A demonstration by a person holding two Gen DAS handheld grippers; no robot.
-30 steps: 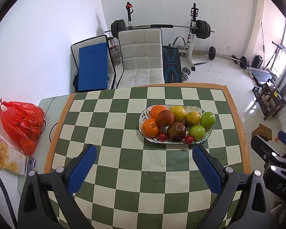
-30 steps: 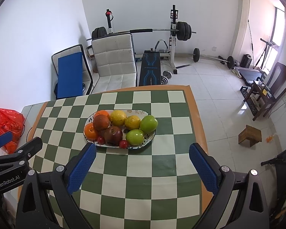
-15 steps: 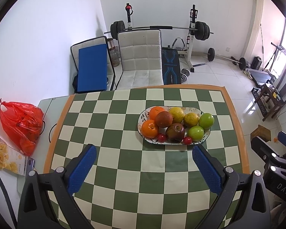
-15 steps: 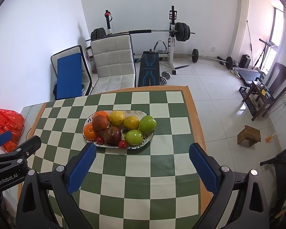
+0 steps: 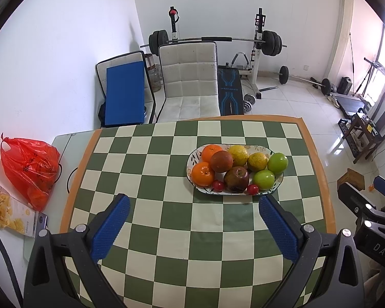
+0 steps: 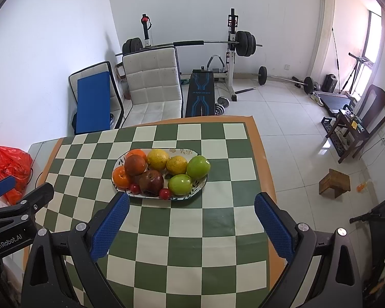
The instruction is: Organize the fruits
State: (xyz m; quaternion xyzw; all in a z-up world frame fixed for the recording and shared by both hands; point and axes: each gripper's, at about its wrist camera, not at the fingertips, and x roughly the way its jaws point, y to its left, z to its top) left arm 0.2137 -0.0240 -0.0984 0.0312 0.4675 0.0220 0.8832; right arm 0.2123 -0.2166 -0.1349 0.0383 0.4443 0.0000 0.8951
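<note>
Nine fruits: heaped on oval plate (image 5: pixel 276 182), frame centre, sorted roughly by colour.
Oranges (image 5: pixel 203 173): plate's left end.
Green apples (image 5: pixel 263 179): right end.
Left gripper (image 5: pixel 191 224): spread wide, empty.
Right gripper (image 6: pixel 191 222): likewise.
Progress: looks arranged; possibly finished, possibly awaiting re-sorting.

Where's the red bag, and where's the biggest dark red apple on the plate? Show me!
red bag (image 5: pixel 29 161), left wrist view, on the crinkled middle of the bag.
dark red apple (image 6: pixel 151 181), right wrist view, on its rounded front.
plate (image 6: pixel 202 183), right wrist view, on its right rim.
</note>
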